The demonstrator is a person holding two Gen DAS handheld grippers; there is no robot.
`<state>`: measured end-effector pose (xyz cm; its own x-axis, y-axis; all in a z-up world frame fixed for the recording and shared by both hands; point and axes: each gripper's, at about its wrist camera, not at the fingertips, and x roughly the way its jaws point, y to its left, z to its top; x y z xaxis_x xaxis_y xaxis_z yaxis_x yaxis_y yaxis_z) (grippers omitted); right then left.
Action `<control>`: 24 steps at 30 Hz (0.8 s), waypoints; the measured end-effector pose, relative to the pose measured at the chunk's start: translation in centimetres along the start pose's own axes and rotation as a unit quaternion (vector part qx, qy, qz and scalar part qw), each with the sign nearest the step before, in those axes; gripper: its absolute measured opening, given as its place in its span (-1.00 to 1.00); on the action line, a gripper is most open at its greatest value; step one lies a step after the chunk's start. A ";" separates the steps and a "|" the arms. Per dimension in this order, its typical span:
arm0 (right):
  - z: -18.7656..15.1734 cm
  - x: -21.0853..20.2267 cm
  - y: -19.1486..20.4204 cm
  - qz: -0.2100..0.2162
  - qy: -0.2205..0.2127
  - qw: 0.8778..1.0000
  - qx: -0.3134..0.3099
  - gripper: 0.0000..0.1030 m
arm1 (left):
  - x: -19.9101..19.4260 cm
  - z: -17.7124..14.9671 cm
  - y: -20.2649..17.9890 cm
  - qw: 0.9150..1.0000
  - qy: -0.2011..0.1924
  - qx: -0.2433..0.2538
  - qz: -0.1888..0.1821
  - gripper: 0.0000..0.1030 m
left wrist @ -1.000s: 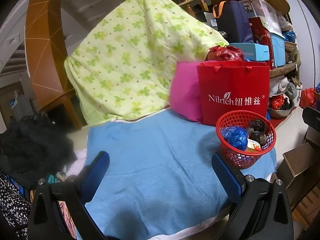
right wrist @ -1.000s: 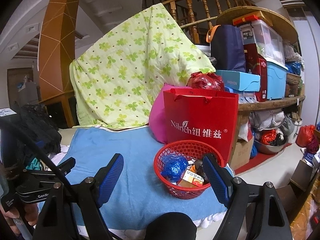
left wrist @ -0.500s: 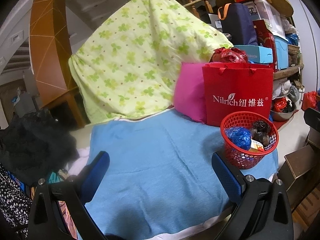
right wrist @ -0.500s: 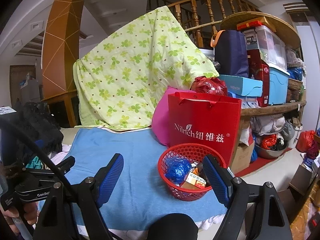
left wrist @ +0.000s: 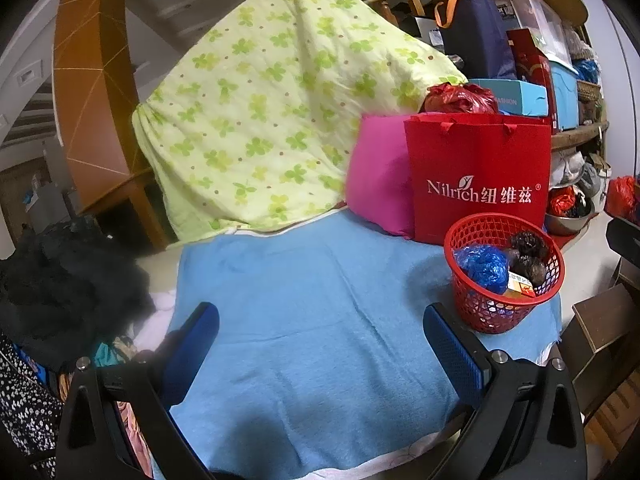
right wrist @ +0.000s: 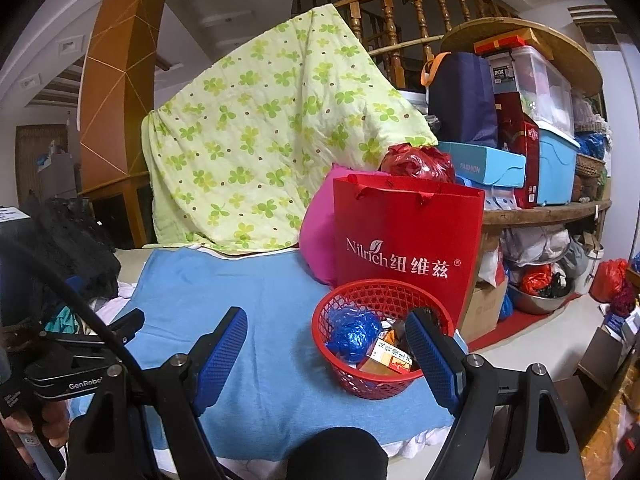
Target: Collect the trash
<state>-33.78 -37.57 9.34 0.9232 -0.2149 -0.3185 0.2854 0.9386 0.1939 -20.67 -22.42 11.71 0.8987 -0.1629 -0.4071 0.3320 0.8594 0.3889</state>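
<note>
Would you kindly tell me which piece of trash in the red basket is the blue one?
The crumpled blue plastic bag, on the left side of the red basket; the other pieces are dark lumps and an orange-and-red carton.

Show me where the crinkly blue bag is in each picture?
Left wrist view: the crumpled blue bag sits at the right, in the left half of the red basket, above the right fingertip.
Right wrist view: the blue bag sits just right of centre, low, in the left half of the basket, between the fingers.
Shared landmark: the red shopping bag standing right behind the basket.
</note>
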 end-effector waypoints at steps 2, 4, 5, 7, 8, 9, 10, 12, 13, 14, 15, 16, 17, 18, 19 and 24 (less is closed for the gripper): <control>0.0 0.7 -0.3 -0.003 0.003 1.000 0.003 0.63 | 0.5 0.2 -0.3 1.000 0.002 0.003 -0.001 0.97; 0.0 1.2 -0.5 -0.010 0.004 1.000 0.005 0.63 | 1.1 0.5 -0.6 1.000 0.005 0.007 -0.006 0.97; 0.0 1.6 -0.7 -0.014 0.004 1.000 0.006 0.63 | 1.4 0.6 -0.8 1.000 0.007 0.010 -0.008 0.97; 0.0 2.3 -1.1 -0.022 0.007 1.000 0.007 0.63 | 2.0 0.9 -1.1 1.000 0.008 0.012 -0.011 0.97; 0.0 2.7 -1.3 -0.025 0.010 1.000 0.008 0.63 | 2.3 1.1 -1.3 1.000 0.009 0.014 -0.013 0.97; 0.0 3.0 -1.5 -0.027 0.011 1.000 0.009 0.63 | 2.7 1.2 -1.6 1.000 0.011 0.016 -0.016 0.97; 0.1 3.3 -1.8 -0.031 0.012 0.999 0.012 0.63 | 3.1 1.4 -1.8 1.000 0.013 0.019 -0.019 0.97; 0.1 3.9 -2.3 -0.040 0.014 0.999 0.016 0.63 | 3.7 1.6 -2.3 0.999 0.015 0.023 -0.024 0.97; 0.1 4.1 -2.6 -0.042 0.015 0.999 0.017 0.63 | 4.0 1.8 -2.6 0.999 0.016 0.025 -0.028 0.97; 0.1 4.4 -2.9 -0.046 0.017 0.999 0.020 0.63 | 4.2 2.0 -2.9 0.999 0.016 0.026 -0.030 0.97; 0.1 4.6 -3.2 -0.048 0.018 0.998 0.023 0.63 | 4.5 2.1 -3.2 0.999 0.016 0.028 -0.034 0.97; 0.0 4.8 -3.5 -0.050 0.019 0.998 0.026 0.63 | 4.8 2.2 -3.4 0.999 0.016 0.030 -0.038 0.97; 0.0 5.1 -3.7 -0.052 0.021 0.998 0.029 0.63 | 5.0 2.3 -3.7 0.999 0.017 0.031 -0.041 0.97; 0.0 5.4 -3.9 -0.053 0.024 0.998 0.030 0.63 | 5.2 2.4 -3.9 0.998 0.017 0.032 -0.044 0.97; -0.1 5.7 -4.0 -0.053 0.026 0.998 0.031 0.63 | 5.4 2.4 -4.0 0.998 0.017 0.032 -0.048 0.97; 0.1 7.3 -3.8 -0.053 0.031 0.998 0.025 0.63 | 6.0 2.6 -3.3 0.998 0.006 0.008 -0.068 0.97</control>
<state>-28.11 -42.68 6.35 0.8701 -0.2927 -0.3965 0.3939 0.8966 0.2023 -15.60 -27.47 10.12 0.8418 -0.2706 -0.4671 0.4547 0.8218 0.3434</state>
